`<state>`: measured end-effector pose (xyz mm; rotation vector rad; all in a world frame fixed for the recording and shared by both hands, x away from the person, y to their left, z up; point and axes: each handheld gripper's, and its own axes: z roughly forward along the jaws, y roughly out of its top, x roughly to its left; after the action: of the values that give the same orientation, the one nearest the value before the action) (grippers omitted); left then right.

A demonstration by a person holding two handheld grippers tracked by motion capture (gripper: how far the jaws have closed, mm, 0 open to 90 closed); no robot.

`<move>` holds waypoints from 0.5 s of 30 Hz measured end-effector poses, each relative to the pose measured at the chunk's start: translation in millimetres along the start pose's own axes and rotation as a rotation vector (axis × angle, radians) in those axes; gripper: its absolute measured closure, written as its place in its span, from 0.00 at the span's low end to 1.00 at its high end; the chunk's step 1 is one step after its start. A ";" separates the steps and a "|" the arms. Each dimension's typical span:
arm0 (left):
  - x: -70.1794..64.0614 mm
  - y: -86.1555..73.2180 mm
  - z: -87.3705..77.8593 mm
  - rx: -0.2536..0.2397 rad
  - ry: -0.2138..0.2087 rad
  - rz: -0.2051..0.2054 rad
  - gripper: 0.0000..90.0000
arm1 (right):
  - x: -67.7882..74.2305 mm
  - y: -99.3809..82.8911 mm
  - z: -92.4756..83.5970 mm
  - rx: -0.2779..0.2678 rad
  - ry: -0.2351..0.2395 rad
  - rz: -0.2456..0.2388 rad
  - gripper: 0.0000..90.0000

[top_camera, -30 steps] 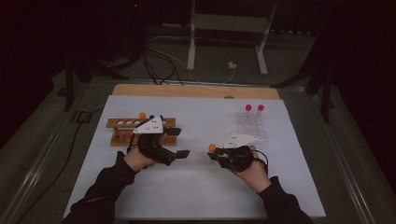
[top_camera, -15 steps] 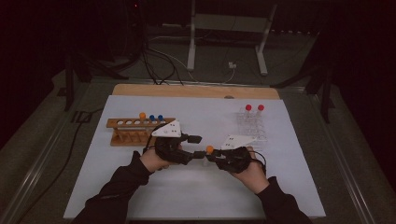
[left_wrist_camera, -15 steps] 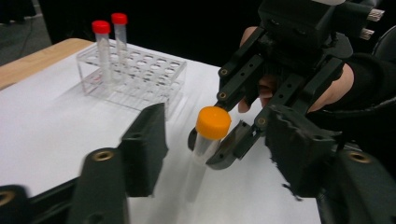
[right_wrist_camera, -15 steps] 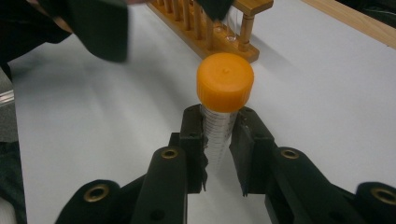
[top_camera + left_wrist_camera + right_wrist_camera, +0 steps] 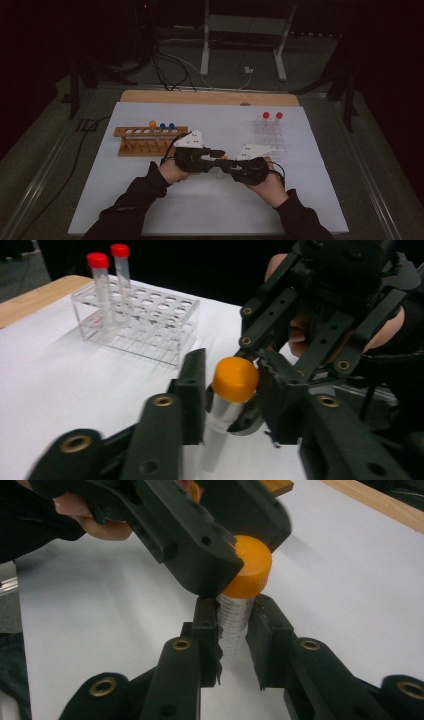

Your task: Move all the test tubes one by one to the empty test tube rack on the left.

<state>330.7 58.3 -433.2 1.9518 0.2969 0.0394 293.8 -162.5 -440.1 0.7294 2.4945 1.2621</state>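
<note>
**Q:** State of right gripper point(image 5: 234, 630) recorded?

**A:** Recorded as clenched on the tube point(image 5: 235, 611). Both jaws pressed against the graduated body just under the orange cap point(image 5: 249, 569). Held upright, lower end close above the white sheet point(image 5: 150, 200); contact with the sheet not determined.

**Q:** And left gripper point(image 5: 231, 392)?

**A:** Found with one jaw on each side of the cap. Firm clamping not confirmed: a narrow gap possibly left on one side in the left gripper view, jaw edge overlapping the cap in the right gripper view.

**Q:** Changed within the last second?

**A:** Left gripper brought away from the wooden rack point(image 5: 150, 141) to the middle of the sheet, tip to tip with the right one. Right gripper and tube hardly shifted.

**Q:** Meaning for the job?

**A:** Judged as set-up for unscrewing or a hand-over: body fixed by one tool, cap addressed by the other. Cap seen seated, so no step on it completed.

**Q:** Surroundings noted?

**A:** Wooden rack to the left and farther back, carrying one orange-capped and two blue-capped tubes. Clear rack point(image 5: 270, 137) to the right, with two red-capped tubes point(image 5: 266, 117) at its far end. Both well apart from the grippers.
</note>
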 end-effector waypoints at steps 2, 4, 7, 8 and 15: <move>-0.1 0.8 0.3 0.005 0.003 0.010 0.78 | -0.8 -0.3 -0.1 -0.001 0.001 0.004 0.84; 0.2 1.3 -0.1 0.002 0.011 0.014 0.78 | -1.0 -0.5 -0.2 -0.004 -0.001 0.007 0.84; -0.4 2.4 -1.4 -0.006 0.024 0.022 0.79 | -1.6 -0.3 -0.7 -0.015 -0.001 0.014 0.84; -0.4 2.9 -2.1 -0.012 0.027 0.022 0.79 | -1.9 -0.3 -1.1 -0.021 -0.002 0.014 0.83; 1.8 7.9 -15.7 -0.024 0.050 0.024 0.79 | -6.4 0.3 -8.1 -0.065 -0.020 0.049 0.53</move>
<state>331.3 70.0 -420.1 1.9327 0.3043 0.1070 295.7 -171.3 -435.1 0.7872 2.4216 1.3393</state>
